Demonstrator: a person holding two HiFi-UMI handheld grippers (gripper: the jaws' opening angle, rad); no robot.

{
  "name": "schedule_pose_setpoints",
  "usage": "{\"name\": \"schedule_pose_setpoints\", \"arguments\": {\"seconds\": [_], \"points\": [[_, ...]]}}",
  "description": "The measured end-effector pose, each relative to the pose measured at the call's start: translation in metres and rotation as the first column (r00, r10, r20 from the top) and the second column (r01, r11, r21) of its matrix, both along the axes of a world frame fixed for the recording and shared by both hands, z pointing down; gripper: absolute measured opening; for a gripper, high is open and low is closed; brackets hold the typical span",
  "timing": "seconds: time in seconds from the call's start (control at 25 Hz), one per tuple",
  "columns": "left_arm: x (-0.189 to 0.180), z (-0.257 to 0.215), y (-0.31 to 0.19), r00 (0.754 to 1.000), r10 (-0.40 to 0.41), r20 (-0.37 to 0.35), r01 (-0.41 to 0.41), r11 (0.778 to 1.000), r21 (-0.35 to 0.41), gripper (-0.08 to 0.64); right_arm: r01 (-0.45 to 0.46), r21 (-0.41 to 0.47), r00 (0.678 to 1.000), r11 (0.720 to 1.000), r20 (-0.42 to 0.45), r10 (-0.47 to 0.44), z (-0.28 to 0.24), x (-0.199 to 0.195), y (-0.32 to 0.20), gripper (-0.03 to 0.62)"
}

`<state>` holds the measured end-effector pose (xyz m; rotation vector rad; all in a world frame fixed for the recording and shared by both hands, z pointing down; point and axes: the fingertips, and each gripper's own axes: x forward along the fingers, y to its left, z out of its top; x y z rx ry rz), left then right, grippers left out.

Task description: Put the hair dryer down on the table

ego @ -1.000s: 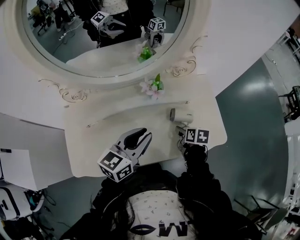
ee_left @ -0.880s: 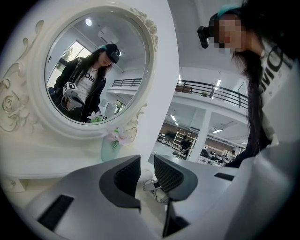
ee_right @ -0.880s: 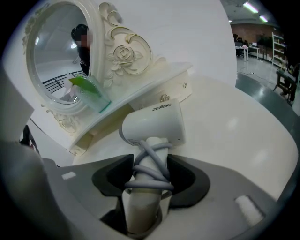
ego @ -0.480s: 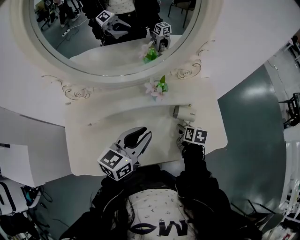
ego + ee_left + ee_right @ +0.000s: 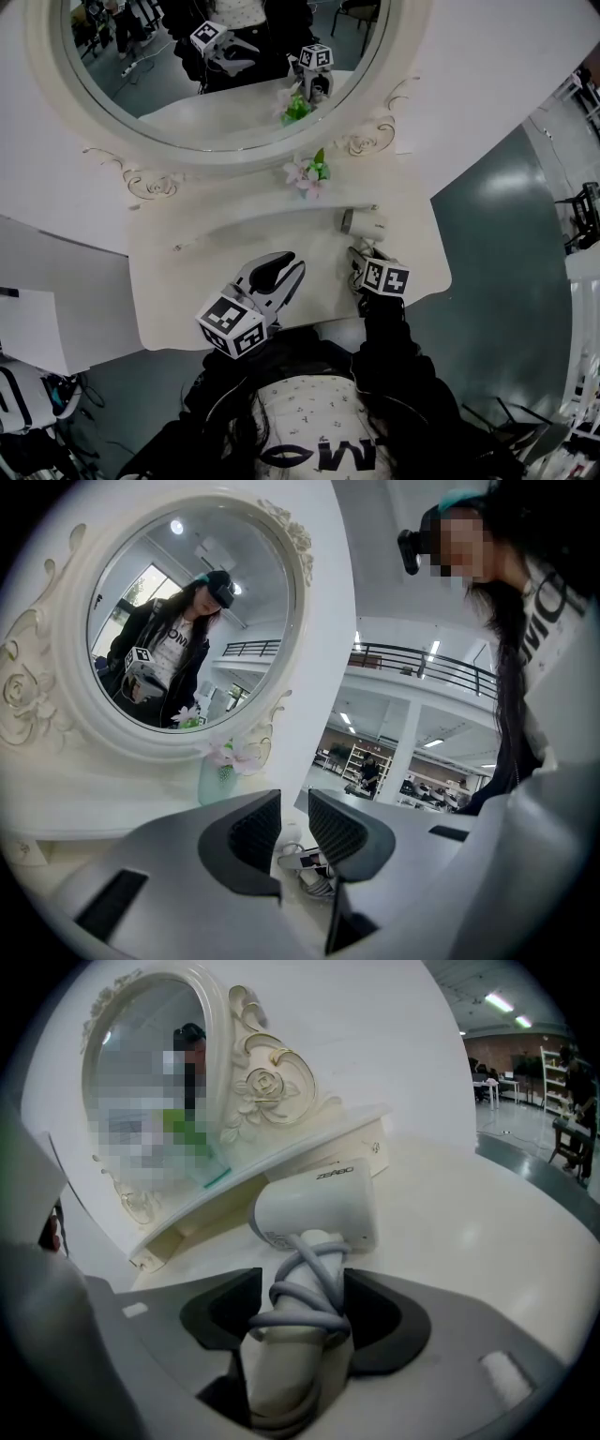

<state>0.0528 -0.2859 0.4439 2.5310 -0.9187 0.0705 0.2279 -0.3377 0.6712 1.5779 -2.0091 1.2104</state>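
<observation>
Two jaws of the right gripper [image 5: 300, 1288] have just been opening and are standing wide. The hair dryer [image 5: 319, 1206] is lying on the table [image 5: 487, 1213] just in front of the mirror [image 5: 217, 1026], its handle, wound in grey cord [image 5: 302, 1309], sitting loose between them. To my eye that cord could be snagging a jaw on a careless withdrawal, dragging the hair dryer off the edge farthest from the mirror. From overhead, the hair dryer is resting below the mirror's right side, with the left gripper [image 5: 281, 270] hovering below its middle. Along the left gripper, the jaws are standing narrowly apart and empty, while a pale vase [image 5: 217, 780] at the mirror's foot is holding pink flowers [image 5: 242, 752].
</observation>
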Motion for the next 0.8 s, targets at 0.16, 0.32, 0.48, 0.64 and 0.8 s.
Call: {"name": "schedule_pose_setpoints", "arguments": {"seconds": [0.16, 0.32, 0.48, 0.64, 0.8], "points": [[0.0, -0.002, 0.005, 1.0, -0.002, 0.005, 0.002, 1.0, 0.004, 0.091, -0.001, 0.034, 0.999, 0.999, -0.038, 0.003, -0.013, 0.005, 0.006, 0.27], [0.001, -0.005, 0.013, 1.0, -0.006, 0.009, 0.006, 1.0, 0.008, 0.091, -0.014, 0.105, 1.0, 0.994, 0.009, 0.013, -0.039, 0.006, 0.012, 0.27], [0.005, -0.009, 0.024, 1.0, 0.002, 0.011, -0.002, 1.0, 0.021, 0.091, -0.004, 0.185, 0.997, 0.983, 0.082, -0.011, -0.074, -0.002, 0.021, 0.27], [0.009, -0.012, 0.038, 1.0, 0.01, 0.013, -0.011, 1.0, 0.029, 0.091, 0.03, 0.259, 0.989, 0.965, 0.132, -0.066, -0.112, -0.018, 0.038, 0.27], [0.013, -0.016, 0.056, 1.0, 0.02, 0.017, -0.02, 0.999, 0.043, 0.091, 0.063, 0.325, 0.974, 0.944, 0.187, -0.129, -0.148, -0.036, 0.06, 0.268]]}}
